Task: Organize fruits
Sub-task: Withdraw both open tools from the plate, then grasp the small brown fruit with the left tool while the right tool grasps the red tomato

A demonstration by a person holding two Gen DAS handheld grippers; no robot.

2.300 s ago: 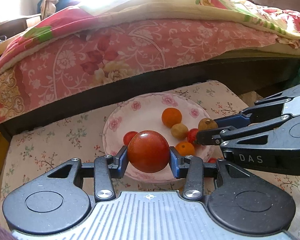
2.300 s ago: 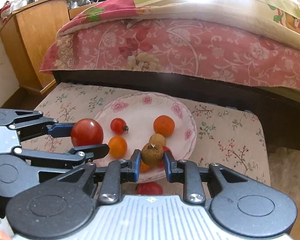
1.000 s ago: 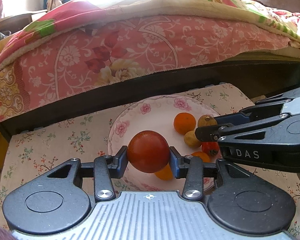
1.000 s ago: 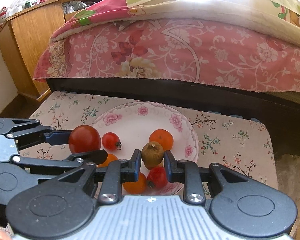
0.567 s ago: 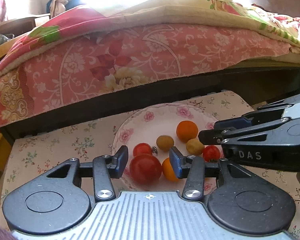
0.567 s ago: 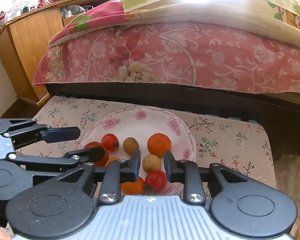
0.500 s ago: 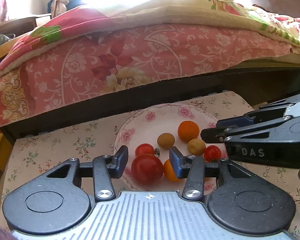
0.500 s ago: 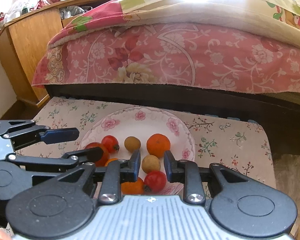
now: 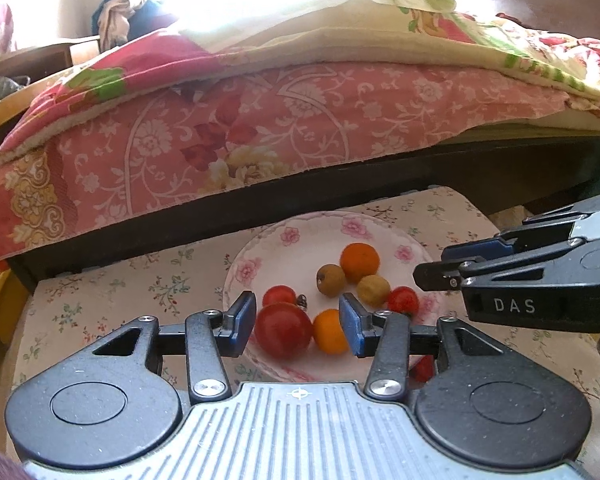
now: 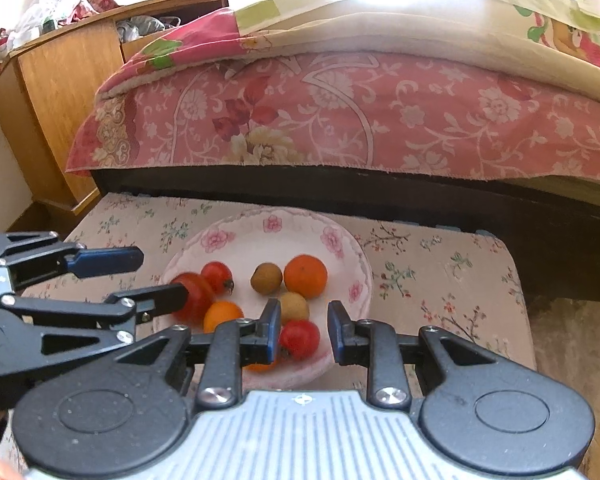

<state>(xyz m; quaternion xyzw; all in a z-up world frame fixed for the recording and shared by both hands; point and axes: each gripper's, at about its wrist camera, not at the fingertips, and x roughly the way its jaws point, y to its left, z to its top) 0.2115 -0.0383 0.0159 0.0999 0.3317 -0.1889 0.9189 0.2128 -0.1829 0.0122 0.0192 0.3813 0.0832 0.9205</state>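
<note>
L tool (image 9: 298,322) jaws apart, empty; big tomato (image 9: 283,335) on plate (image 9: 296,240) below it. R tool (image 10: 303,327) at narrowest, empty. Risk: fruit crowded near rim, nudge rolls it onto worktop.

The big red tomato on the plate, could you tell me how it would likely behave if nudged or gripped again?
The big red tomato is round and smooth, so it would probably roll. The orange fruit beside it and the plate, whose rim rises, should stop it. Its glossy skin suggests it could slip or bruise under hard pressure.
</note>
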